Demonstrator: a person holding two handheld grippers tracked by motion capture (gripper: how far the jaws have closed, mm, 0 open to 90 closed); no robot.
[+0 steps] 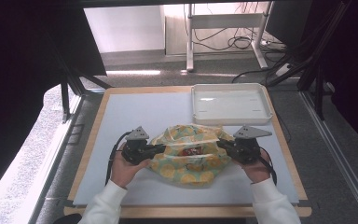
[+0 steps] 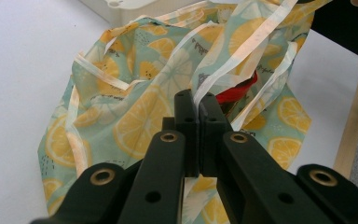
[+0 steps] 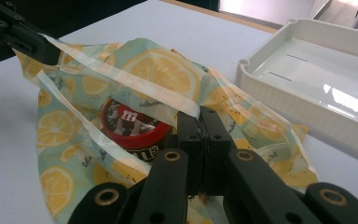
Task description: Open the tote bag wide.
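One camera up high, two cameras riding low on the grippers.

The high view looks forward and down on the whole desk (image 1: 121, 140) from far off. Each gripper view sits very close, looking along its own black fingers (image 2: 186, 116) across the desk top. All three see the lemon-print bag (image 1: 191, 154) and the white tray (image 1: 230, 103) behind it.

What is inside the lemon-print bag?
Inside the bag a round container with a red lid can be seen. The cloth covers its lower part, so anything beneath it stays hidden.
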